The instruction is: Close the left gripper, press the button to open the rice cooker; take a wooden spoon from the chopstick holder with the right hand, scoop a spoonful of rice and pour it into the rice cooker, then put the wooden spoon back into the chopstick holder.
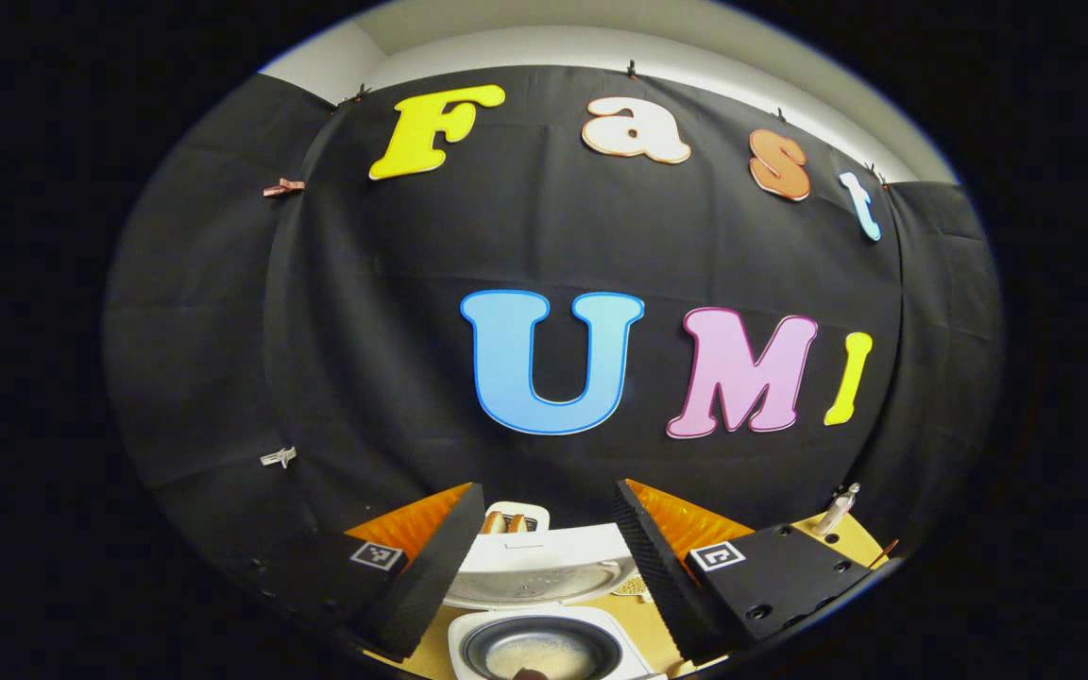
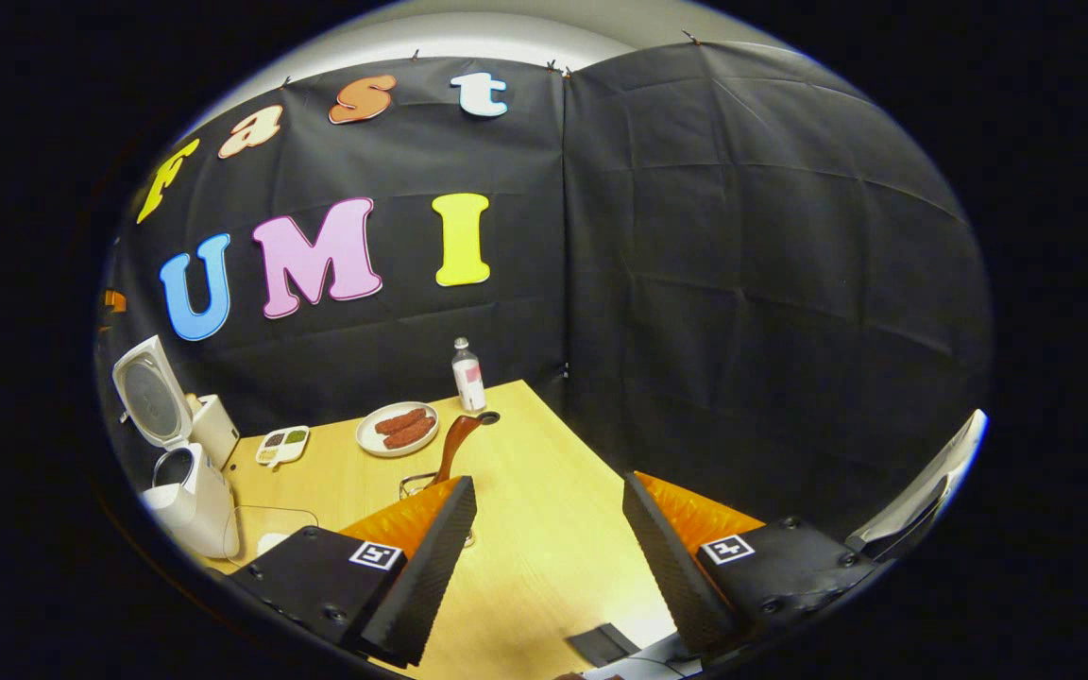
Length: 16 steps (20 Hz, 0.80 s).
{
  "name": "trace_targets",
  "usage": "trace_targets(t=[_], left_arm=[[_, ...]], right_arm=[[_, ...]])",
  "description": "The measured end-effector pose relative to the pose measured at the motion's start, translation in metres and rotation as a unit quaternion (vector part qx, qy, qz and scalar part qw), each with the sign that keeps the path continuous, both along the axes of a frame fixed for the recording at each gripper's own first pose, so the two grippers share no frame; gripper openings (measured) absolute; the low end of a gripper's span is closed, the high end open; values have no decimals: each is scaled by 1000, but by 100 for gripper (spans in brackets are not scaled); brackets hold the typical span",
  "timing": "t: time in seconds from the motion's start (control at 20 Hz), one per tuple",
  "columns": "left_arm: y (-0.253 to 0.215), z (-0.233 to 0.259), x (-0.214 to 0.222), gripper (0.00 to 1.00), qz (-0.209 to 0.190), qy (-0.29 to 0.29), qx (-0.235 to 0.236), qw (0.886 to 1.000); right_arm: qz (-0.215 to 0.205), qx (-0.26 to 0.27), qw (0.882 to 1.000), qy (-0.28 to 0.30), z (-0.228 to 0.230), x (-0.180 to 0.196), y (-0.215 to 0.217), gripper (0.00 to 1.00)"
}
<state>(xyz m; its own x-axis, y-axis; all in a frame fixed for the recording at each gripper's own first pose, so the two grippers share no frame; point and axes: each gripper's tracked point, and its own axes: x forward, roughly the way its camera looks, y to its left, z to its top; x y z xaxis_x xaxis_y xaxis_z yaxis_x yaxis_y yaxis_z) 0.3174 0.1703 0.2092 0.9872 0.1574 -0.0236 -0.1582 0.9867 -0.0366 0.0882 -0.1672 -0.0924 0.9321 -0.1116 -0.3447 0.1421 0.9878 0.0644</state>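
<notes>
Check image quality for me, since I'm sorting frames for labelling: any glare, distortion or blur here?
Left gripper view: strong fisheye bending, the wall cloth bulges; the open rice cooker sits sharp at the bottom edge, its lid's inside faintly shiny. Right gripper view: same curving; the table carries a bright sheen near the gripper; the wooden spoon is sharp.

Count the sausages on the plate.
2 sausages, lying side by side on the white plate at the far side of the table, seen in the right gripper view: one nearer the bottle, the other just in front of it. None looks hidden.
</notes>
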Motion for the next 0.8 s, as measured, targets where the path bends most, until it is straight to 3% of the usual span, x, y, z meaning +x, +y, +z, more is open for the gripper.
trace_targets(t=[0.5, 0.8], left_arm=[[46, -62, 85, 94, 12, 91, -33, 995], [33, -89, 74, 99, 15, 151, -52, 987]], right_arm=[[35, -9, 999, 31, -16, -42, 33, 99], [85, -1, 996, 39, -26, -44, 68, 99]])
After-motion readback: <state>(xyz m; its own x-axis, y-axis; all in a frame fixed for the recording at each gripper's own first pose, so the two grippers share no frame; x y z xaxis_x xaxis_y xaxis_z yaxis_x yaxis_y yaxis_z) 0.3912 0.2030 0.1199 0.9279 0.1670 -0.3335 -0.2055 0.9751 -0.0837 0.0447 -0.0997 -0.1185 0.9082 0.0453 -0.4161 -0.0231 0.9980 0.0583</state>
